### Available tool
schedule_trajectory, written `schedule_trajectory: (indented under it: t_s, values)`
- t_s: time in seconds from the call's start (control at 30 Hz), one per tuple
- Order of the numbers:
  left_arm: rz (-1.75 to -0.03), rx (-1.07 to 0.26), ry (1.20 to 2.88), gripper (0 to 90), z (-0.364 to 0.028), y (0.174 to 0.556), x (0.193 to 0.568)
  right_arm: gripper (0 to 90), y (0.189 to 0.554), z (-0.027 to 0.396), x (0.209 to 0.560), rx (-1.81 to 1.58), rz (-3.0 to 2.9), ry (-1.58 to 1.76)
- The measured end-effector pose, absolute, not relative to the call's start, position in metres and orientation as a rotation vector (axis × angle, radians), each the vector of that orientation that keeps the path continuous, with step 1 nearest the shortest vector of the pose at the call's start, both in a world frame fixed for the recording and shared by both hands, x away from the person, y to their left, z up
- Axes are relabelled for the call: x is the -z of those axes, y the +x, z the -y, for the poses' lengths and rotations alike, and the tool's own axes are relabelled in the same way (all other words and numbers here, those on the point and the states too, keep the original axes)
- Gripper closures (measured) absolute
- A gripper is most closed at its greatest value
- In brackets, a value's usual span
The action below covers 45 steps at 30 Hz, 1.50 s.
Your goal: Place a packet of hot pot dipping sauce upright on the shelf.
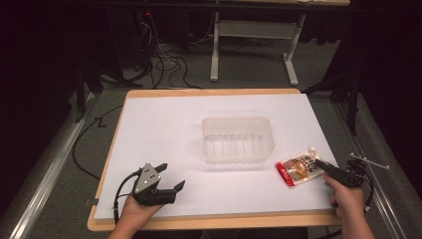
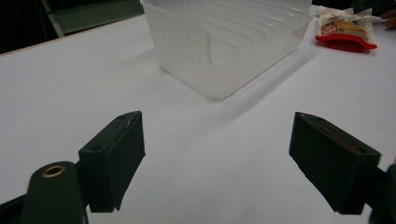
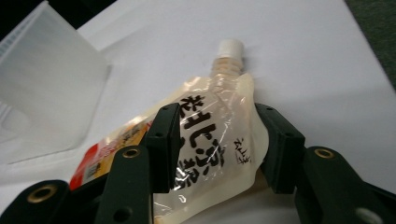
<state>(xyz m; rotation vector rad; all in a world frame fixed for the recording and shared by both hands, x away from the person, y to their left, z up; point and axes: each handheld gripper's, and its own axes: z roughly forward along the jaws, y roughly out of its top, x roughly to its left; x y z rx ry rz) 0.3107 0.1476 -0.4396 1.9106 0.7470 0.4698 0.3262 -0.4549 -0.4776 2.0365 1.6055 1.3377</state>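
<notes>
A white sheet (image 1: 164,139) is covering a wooden table (image 1: 209,221), leaving only a thin strip of wood showing at the near edge. Around it the room is lying in darkness: grey carpet, a tangle of cables (image 1: 166,62) at 11 o'clock beyond the table, and the white legs of another desk (image 1: 254,45) at 12 o'clock. A clear plastic tub (image 1: 238,139) is sitting near the middle of the sheet, its ribbed walls catching the light.

The person's forearms are being cut off by the bottom edge of the high view. The dark surroundings are swallowing most of what is standing at the sides of the room. The print on the pouch is partly covered by the jaws in the right gripper view, and its red lower end is running out of frame there.

The spouted pouch (image 1: 298,168) is lying flat on the sheet at 4 o'clock from the tub, just beside it (white cap pointing away from the person, red end towards the tub). The right gripper (image 3: 217,144) is reaching in from the pouch's 4 o'clock side, and its jaws are standing on either flank of the pouch's upper part, pads against the film, closing on it. The left gripper (image 1: 171,179) is resting at 7 o'clock from the tub, well apart from the pouch, with its jaws spread wide over bare sheet and nothing between them.
</notes>
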Motion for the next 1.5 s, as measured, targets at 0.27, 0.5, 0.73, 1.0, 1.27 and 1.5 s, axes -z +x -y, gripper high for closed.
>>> schedule_trajectory:
  t_s: [0.27, 0.5, 0.73, 1.0, 1.27, 1.5]
  values:
    - [-0.742, -0.465, 1.915, 18.9, -0.147, 0.311, 0.44, 70.5, 0.329, 0.451, 0.479, -1.256, -1.647, 2.042]
    - [-0.741, -0.466, 1.913, 18.9, -0.147, 0.311, 0.44, 90.0, 0.325, 0.447, 0.474, -1.259, -1.665, 1.927]
    - [-0.738, -0.467, 1.917, 18.9, -0.146, 0.311, 0.44, 90.0, 0.316, 0.438, 0.456, -1.364, -1.632, 1.775]
    - [-0.736, -0.467, 1.915, 18.9, -0.147, 0.311, 0.439, 90.0, 0.307, 0.42, 0.436, -1.454, -1.618, 1.615]
    - [-0.732, -0.468, 1.92, 18.9, -0.146, 0.311, 0.44, 90.0, 0.3, 0.403, 0.421, -1.55, -1.628, 1.51]
    - [-0.731, -0.468, 1.92, 18.9, -0.146, 0.311, 0.44, 90.0, 0.294, 0.388, 0.409, -1.566, -1.644, 1.415]
